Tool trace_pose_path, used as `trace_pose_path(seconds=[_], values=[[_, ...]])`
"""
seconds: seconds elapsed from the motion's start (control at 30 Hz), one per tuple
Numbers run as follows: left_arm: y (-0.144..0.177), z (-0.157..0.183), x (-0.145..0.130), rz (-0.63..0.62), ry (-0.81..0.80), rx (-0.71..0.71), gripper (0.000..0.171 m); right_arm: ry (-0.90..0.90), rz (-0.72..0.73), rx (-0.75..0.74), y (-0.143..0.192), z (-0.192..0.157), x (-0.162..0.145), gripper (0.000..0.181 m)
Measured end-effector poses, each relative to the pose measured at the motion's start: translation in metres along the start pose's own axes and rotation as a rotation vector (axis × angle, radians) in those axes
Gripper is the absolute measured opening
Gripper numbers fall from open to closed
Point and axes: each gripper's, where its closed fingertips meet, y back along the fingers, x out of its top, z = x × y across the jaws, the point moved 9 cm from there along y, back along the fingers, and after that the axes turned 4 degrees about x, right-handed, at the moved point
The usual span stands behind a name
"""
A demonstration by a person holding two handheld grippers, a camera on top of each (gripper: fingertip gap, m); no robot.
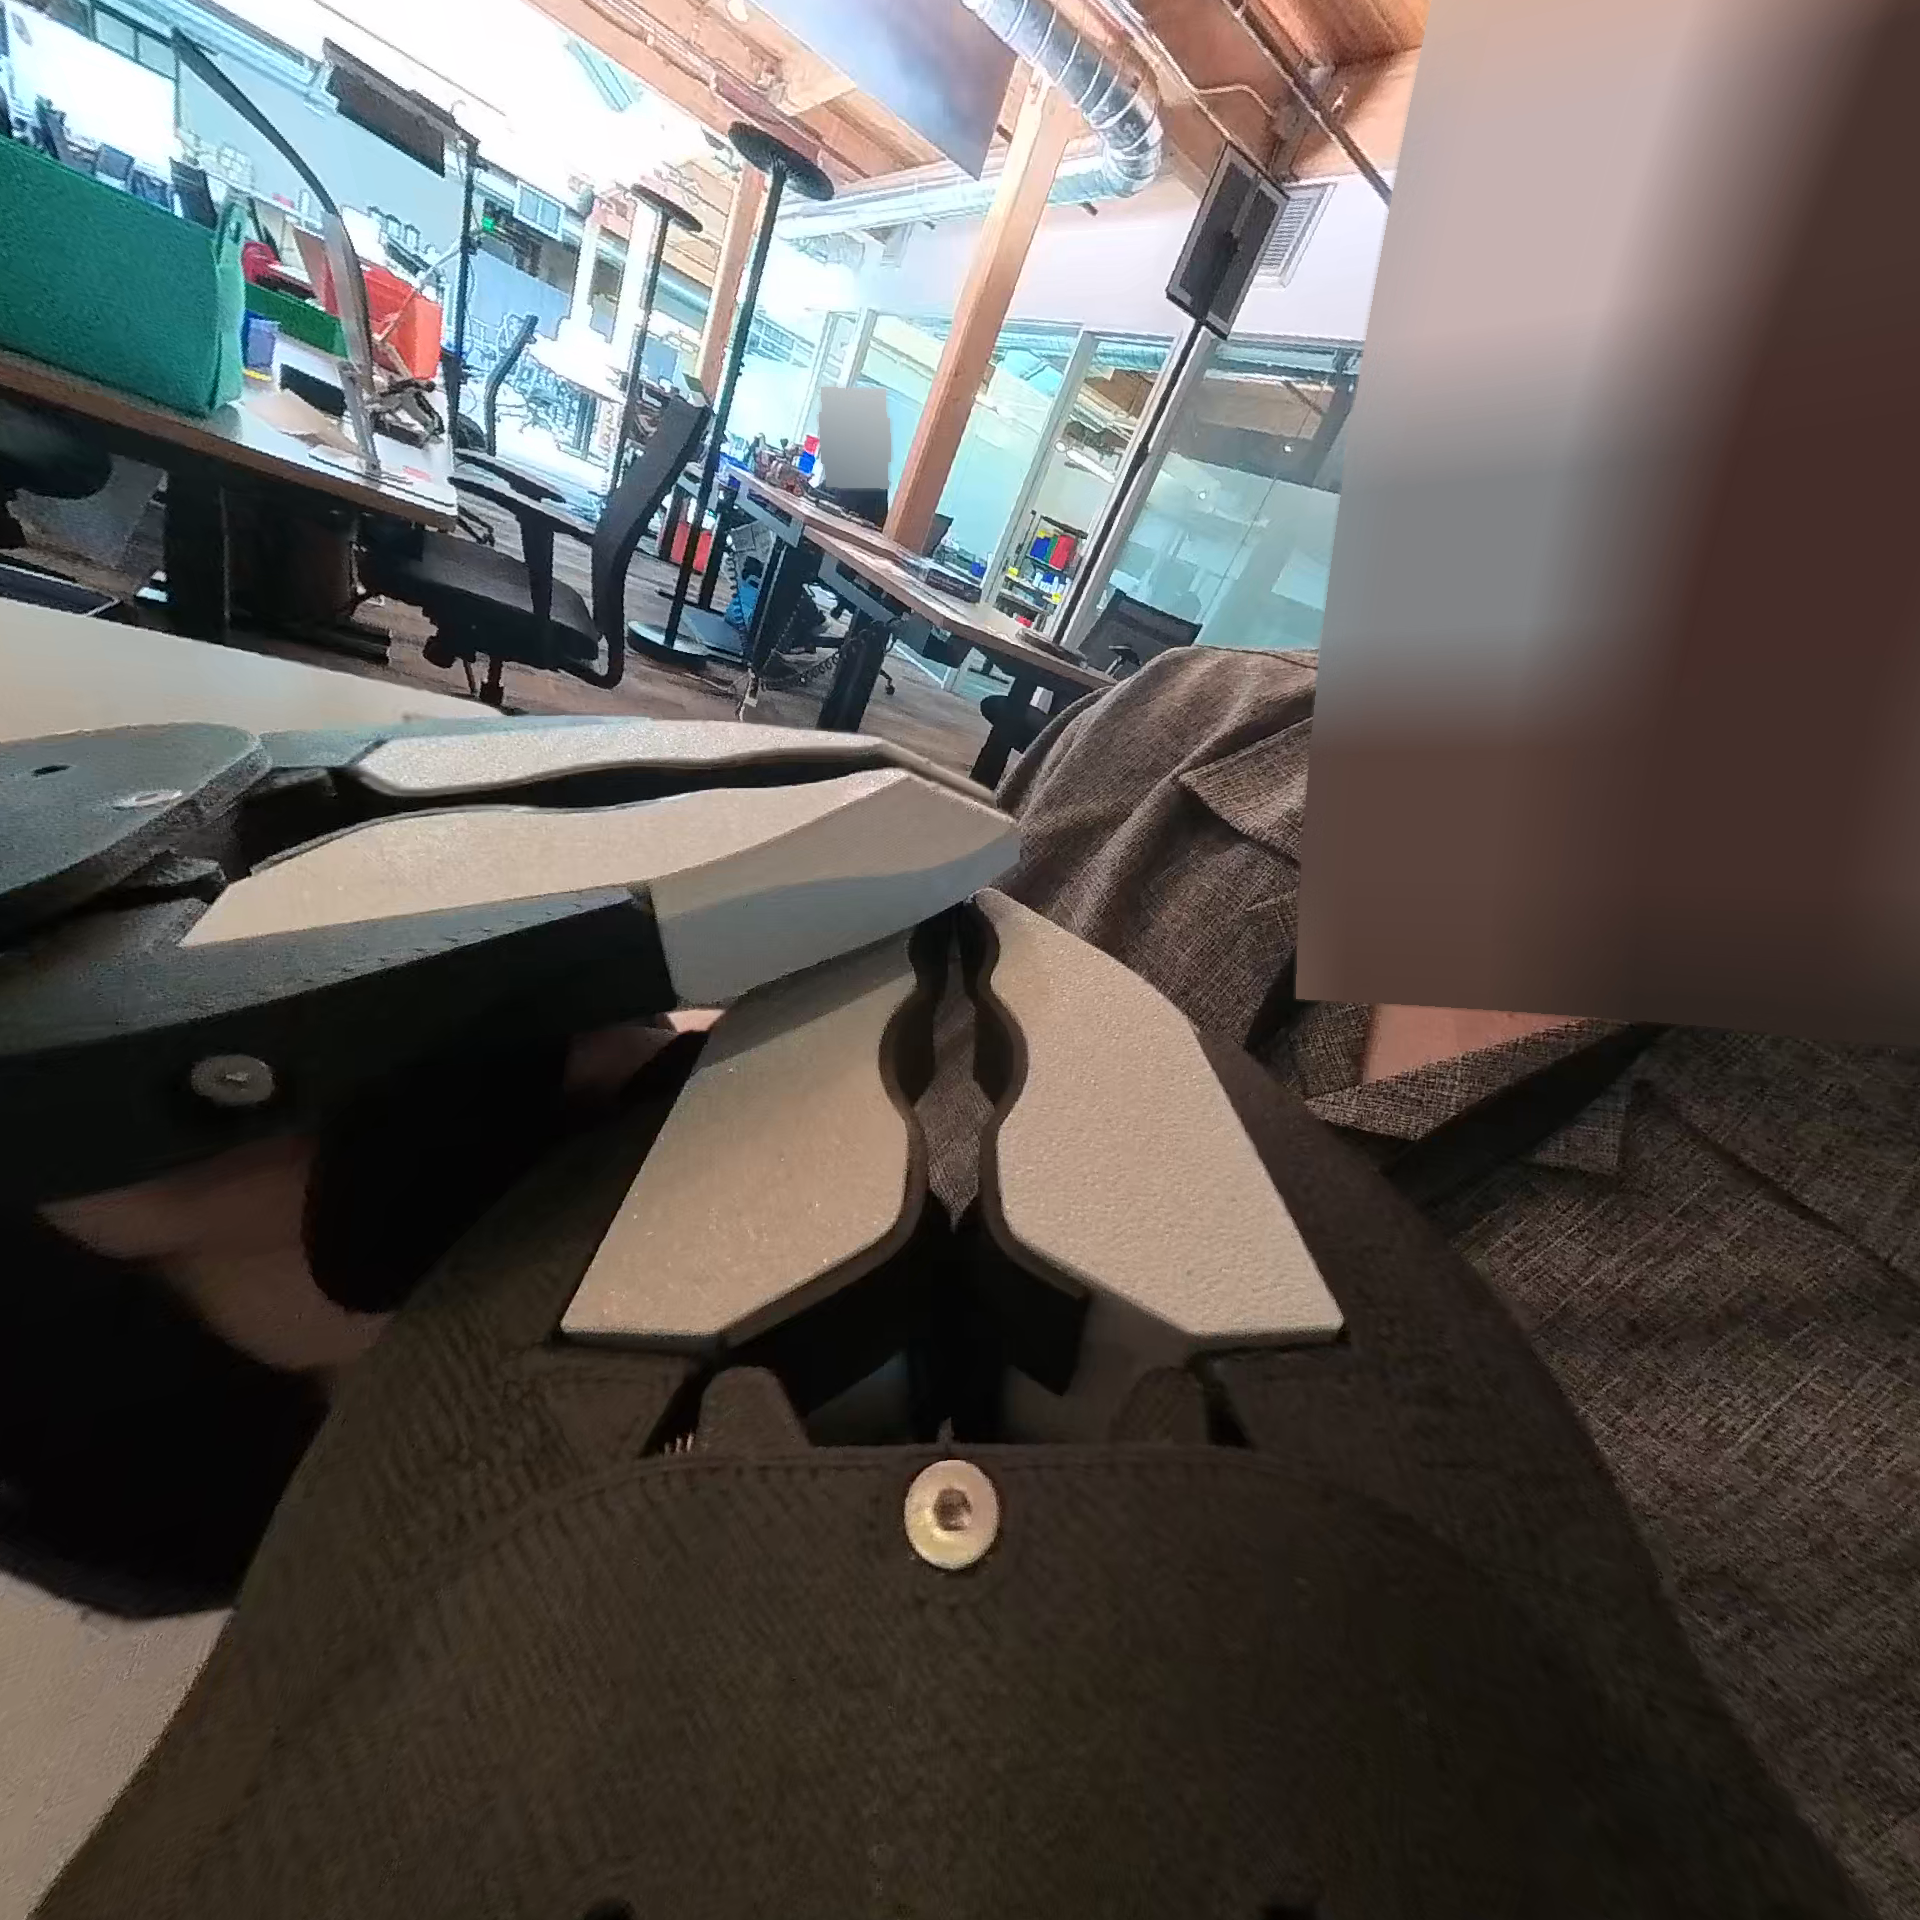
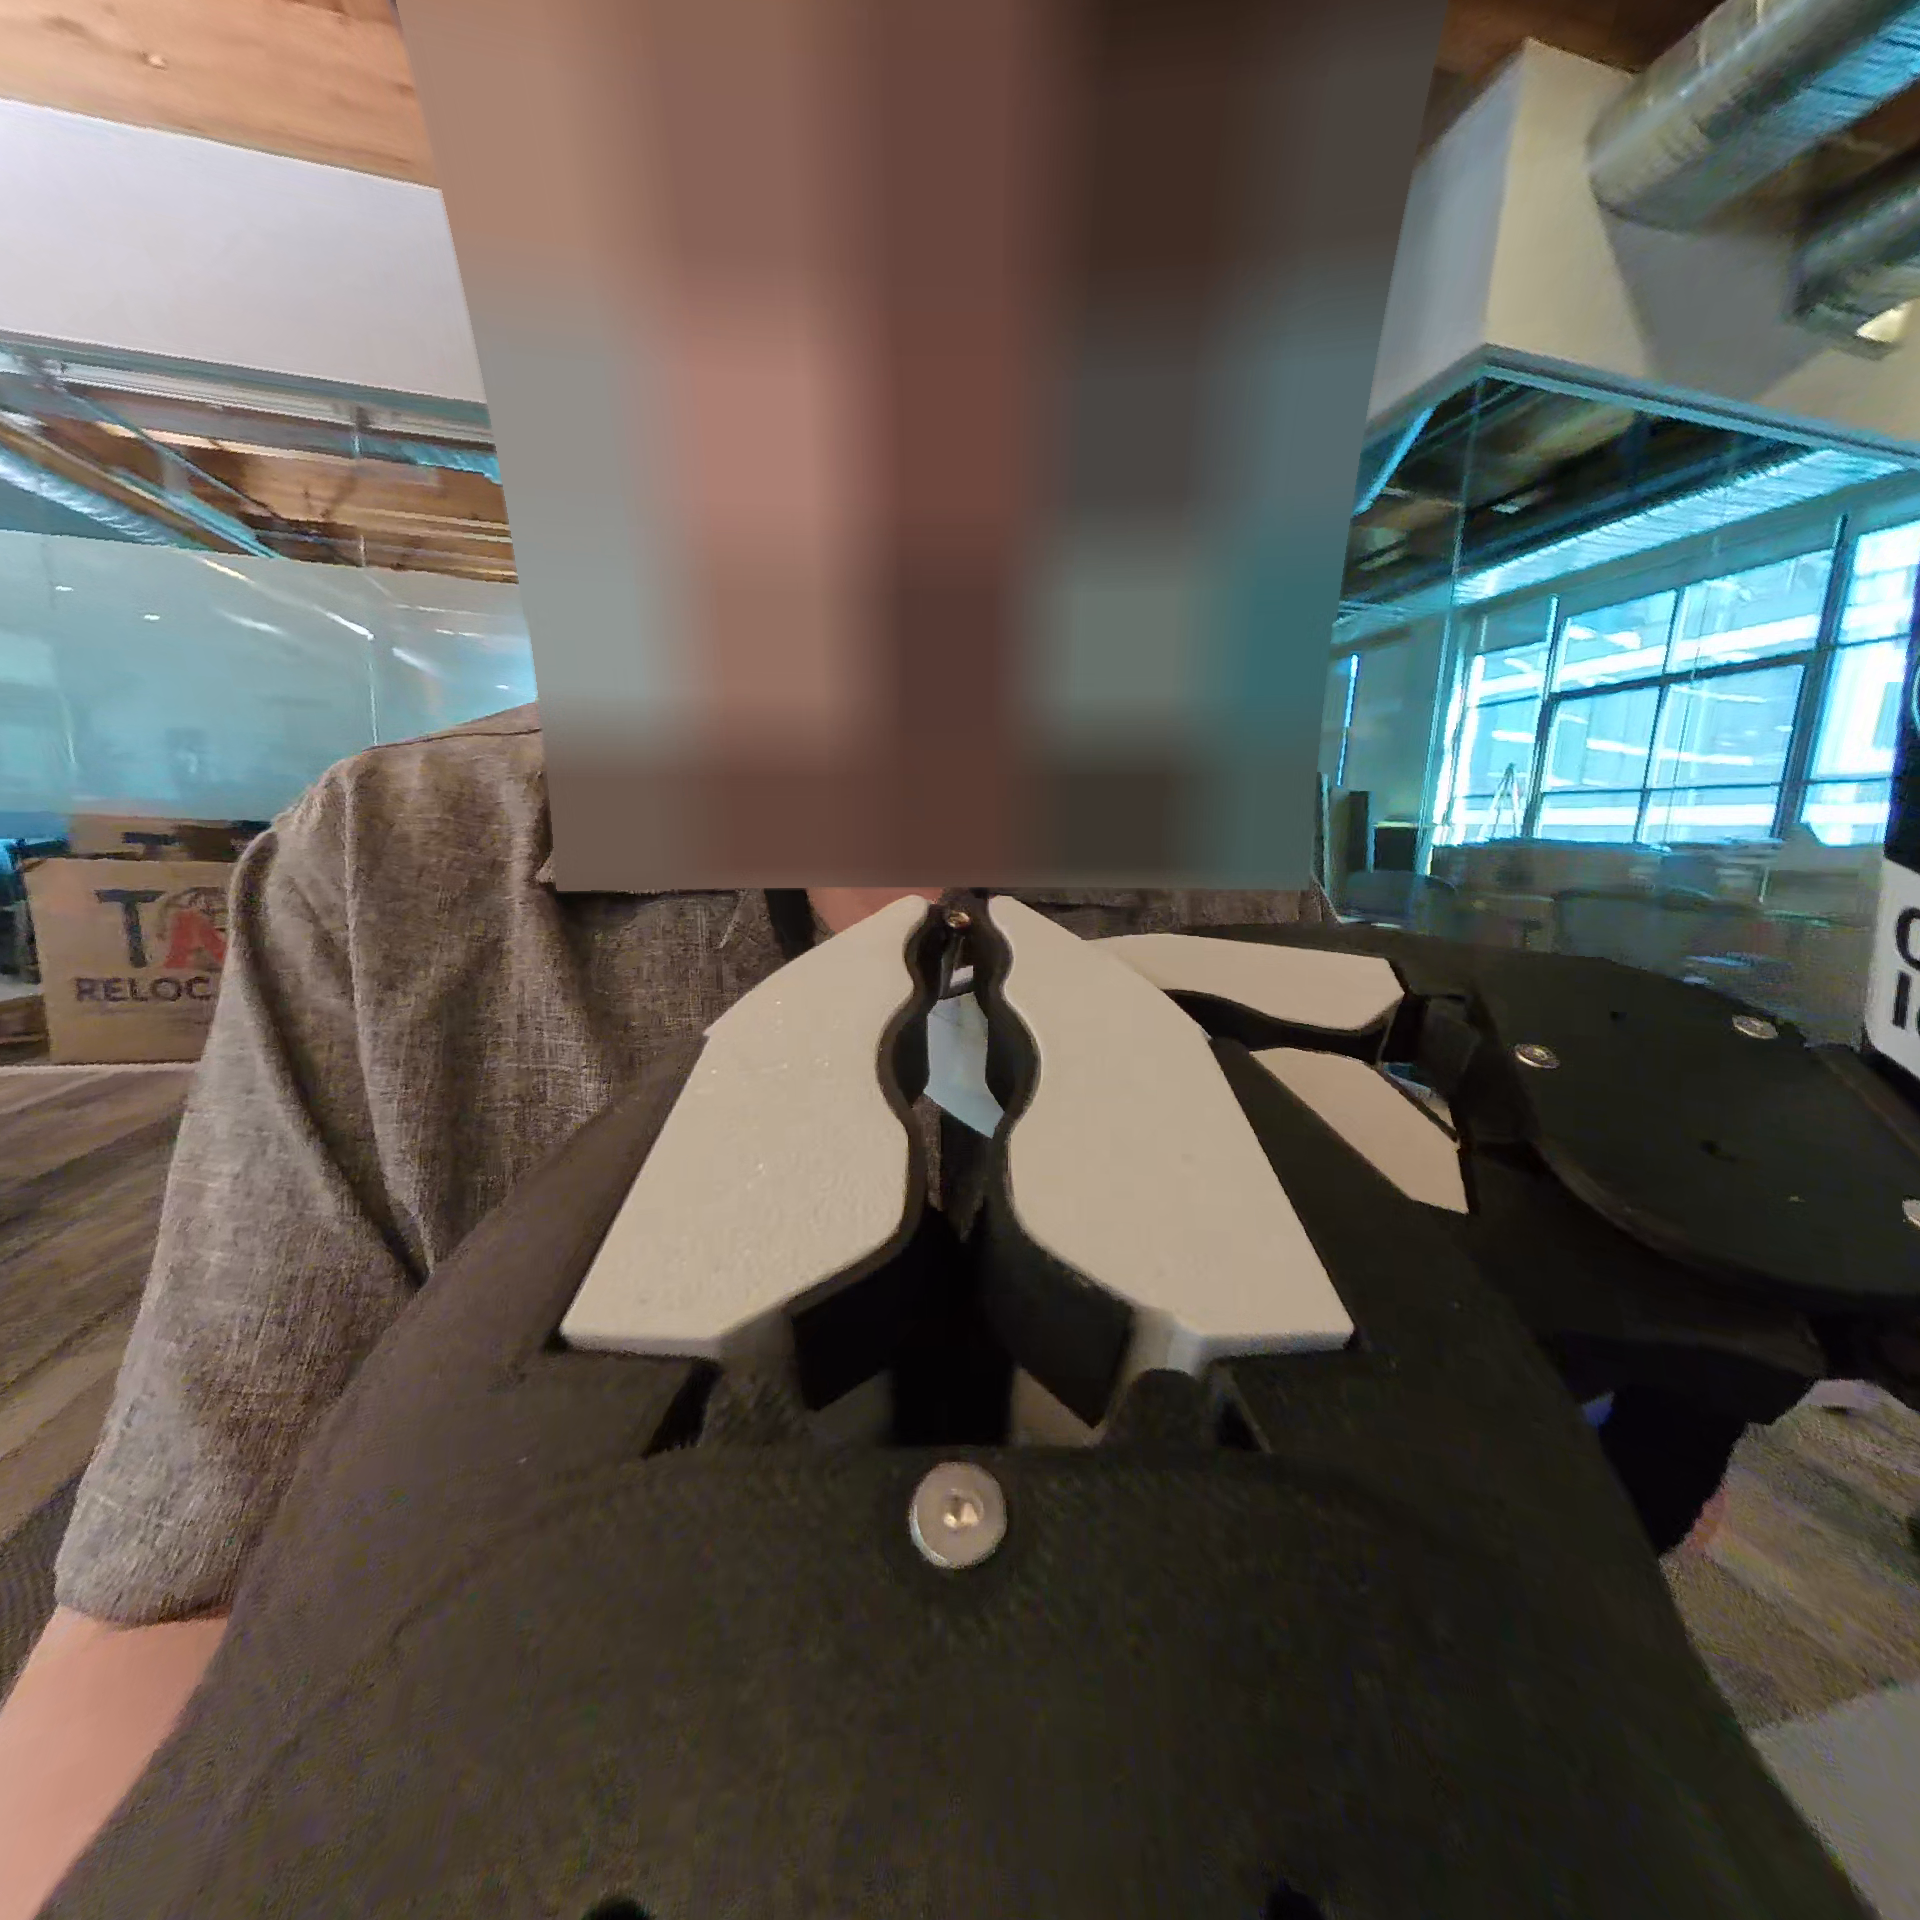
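The left gripper [image 1: 964, 925] had its two grey fingers closed together, only the wavy slit between them open, and nothing was held in it. Its tips pointed at the chest of a person in a grey woven shirt [image 1: 1143, 831], close to the cloth. Whether they touched it could not be told.

The right gripper [image 2: 957, 914] was likewise closed, with its tips up near the shirt collar. A small metal clip and a white slip [image 2: 961, 1049] showed through its slit. They probably hung behind the fingers rather than between them, but the view was too cramped to be sure.

The two grippers met at an angle, the right gripper's fingers lying across the left gripper's tips, touching or very nearly so. A black strap [image 1: 1507, 1122] crossed the shirt.

A white table [image 1: 156, 665] lay below the grippers. Well beyond it stood a desk [image 1: 312, 436] with a green bin [image 1: 104, 281] and a black office chair [image 1: 540, 582]. A cardboard box [image 2: 114, 966] sat on the floor behind the person.
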Motion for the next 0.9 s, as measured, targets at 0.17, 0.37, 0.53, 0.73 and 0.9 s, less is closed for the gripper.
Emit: trace_pose_path(seconds=[0.17,0.37,0.53,0.73,0.9], values=[[0.000,0.000,0.002,0.004,0.002,-0.001,0.002,-0.047,-0.014,-0.056,-0.001,0.000,0.004,0.029],[0.011,-0.003,0.004,0.007,-0.028,0.185,0.002,0.039,0.053,-0.445,0.017,-0.014,0.018,0.042],[0.029,-0.014,0.006,0.023,-0.098,0.638,0.002,0.338,0.000,-1.480,0.010,-0.058,0.018,0.024],[0.028,-0.015,0.007,-0.010,-0.252,0.979,0.002,0.557,-0.364,-1.997,-0.033,-0.065,0.005,0.025],[0.022,-0.012,0.007,-0.032,-0.303,1.044,0.002,0.557,-0.492,-2.044,-0.041,-0.044,0.001,0.017]])
